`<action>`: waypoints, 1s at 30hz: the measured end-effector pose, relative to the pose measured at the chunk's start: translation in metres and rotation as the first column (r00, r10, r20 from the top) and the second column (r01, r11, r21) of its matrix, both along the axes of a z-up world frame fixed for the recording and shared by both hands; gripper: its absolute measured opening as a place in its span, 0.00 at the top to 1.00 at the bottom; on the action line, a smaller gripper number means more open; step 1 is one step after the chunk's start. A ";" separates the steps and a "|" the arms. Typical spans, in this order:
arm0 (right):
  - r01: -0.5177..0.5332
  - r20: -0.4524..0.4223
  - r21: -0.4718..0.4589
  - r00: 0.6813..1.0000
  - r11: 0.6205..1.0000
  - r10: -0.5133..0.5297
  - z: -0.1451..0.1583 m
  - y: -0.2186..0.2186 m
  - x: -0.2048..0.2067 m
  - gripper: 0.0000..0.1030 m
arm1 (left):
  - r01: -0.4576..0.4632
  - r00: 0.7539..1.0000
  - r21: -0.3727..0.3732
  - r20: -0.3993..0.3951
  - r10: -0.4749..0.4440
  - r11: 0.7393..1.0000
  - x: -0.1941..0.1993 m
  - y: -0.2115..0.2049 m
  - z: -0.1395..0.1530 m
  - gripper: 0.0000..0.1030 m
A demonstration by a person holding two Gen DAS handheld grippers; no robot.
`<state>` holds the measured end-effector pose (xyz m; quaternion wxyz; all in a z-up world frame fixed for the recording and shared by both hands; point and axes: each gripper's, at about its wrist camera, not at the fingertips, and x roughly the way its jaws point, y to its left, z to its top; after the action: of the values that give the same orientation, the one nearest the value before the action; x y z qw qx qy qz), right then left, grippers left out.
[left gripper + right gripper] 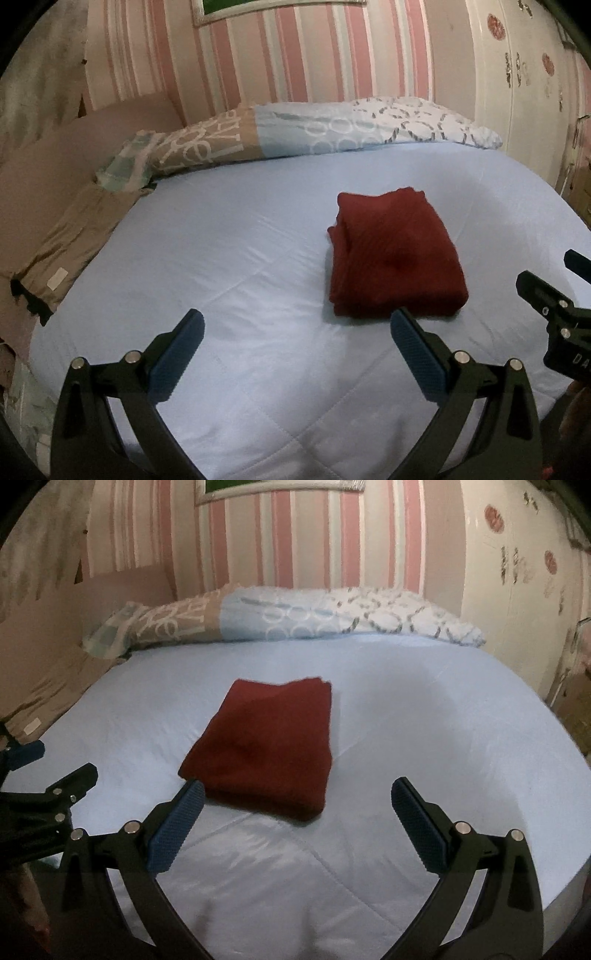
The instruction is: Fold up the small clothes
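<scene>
A: How far are we with the folding?

B: We judge it is almost done. The dark red garment lies on the light blue bed cover as a compact rectangle with several layers, its edges quite even. We see no other loose clothes on the bed in either view.

A: And our tools?

B: Both hold nothing. The left gripper has its fingers spread wide over the bare cover, and the garment is just ahead, near its right finger. The right gripper is spread wide too; the garment lies just in front, toward its left finger.

A: So what is left?

B: Maybe only to press the rectangle flat or take a next piece, if there is one; we cannot tell this.

A: Can we read any writing?

B: The patterned pillow by the striped wall has big white letters, but we cannot read them with certainty. A small white label on the beige cloth is too small to read.
</scene>
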<state>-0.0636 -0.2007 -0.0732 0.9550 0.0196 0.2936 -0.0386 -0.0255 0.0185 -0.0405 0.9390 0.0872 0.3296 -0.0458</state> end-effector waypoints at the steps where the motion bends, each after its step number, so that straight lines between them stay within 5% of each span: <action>1: 0.006 0.006 0.000 1.000 1.000 -0.006 0.002 0.000 -0.003 0.03 | 0.007 1.000 -0.001 0.019 -0.007 1.000 -0.004 0.001 0.004 0.02; 9: 0.046 0.030 0.012 0.999 0.999 -0.046 0.018 -0.005 -0.020 0.03 | 0.003 0.995 0.009 0.104 -0.004 1.000 -0.027 0.000 0.029 0.02; 30: 0.110 0.126 -0.022 0.986 0.994 -0.106 0.045 -0.004 -0.046 0.03 | 0.020 0.983 -0.033 0.182 -0.014 0.999 -0.045 0.009 0.062 0.02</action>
<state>-0.1096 -0.2050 -0.0281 0.9681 0.0239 0.2312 -0.0932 -0.0702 0.0276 0.0214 0.9661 0.0775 0.2410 -0.0515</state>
